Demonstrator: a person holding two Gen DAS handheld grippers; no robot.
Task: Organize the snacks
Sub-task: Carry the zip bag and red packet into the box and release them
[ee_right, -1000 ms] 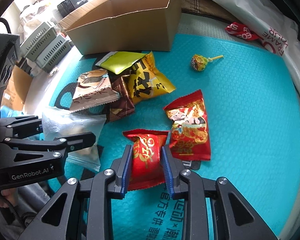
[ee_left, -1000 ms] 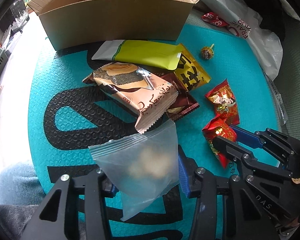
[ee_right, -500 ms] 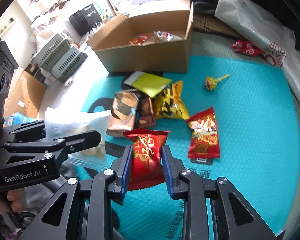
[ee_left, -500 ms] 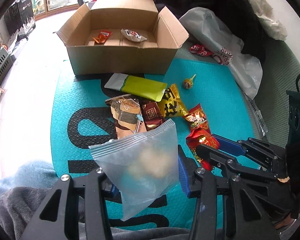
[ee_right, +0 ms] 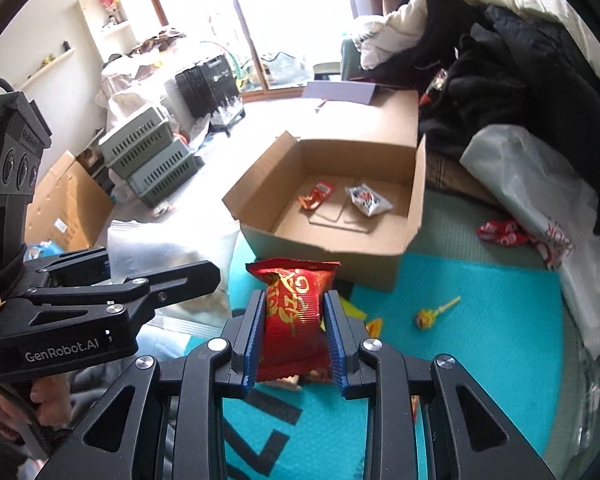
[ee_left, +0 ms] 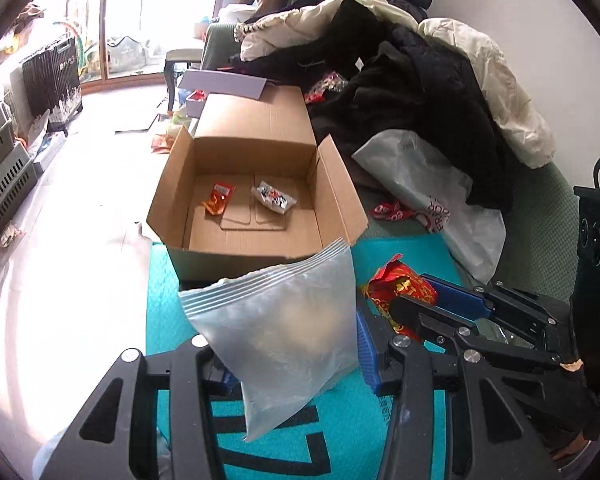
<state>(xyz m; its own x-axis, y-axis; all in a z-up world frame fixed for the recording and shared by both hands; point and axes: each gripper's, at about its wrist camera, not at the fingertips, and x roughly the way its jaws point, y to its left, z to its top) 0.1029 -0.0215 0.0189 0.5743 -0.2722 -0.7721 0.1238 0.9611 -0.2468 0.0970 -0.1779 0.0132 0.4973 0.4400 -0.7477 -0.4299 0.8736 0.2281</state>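
Note:
My left gripper (ee_left: 292, 344) is shut on a clear zip bag (ee_left: 284, 320) of pale snacks, held above the teal mat (ee_left: 404, 252). My right gripper (ee_right: 294, 324) is shut on a red snack packet (ee_right: 296, 304), also lifted; it shows in the left wrist view (ee_left: 400, 286) too. The open cardboard box (ee_left: 256, 256) stands just ahead with an orange packet (ee_left: 219, 198) and a white packet (ee_left: 274, 197) on its floor. The left gripper (ee_right: 112, 276) with the bag (ee_right: 172, 248) appears at the left of the right wrist view. A lollipop (ee_right: 432, 314) lies on the mat.
A white plastic bag (ee_left: 440, 196) and a pile of clothes (ee_left: 400, 80) lie right of the box. Grey crates (ee_right: 152, 160) and a black suitcase (ee_right: 208, 84) stand on the floor at the left. A red wrapper (ee_right: 500, 232) lies by the plastic bag.
Both grippers have risen and tilted up with their snacks. The box interior now shows and the snacks lying on the mat have mostly dropped out of view.

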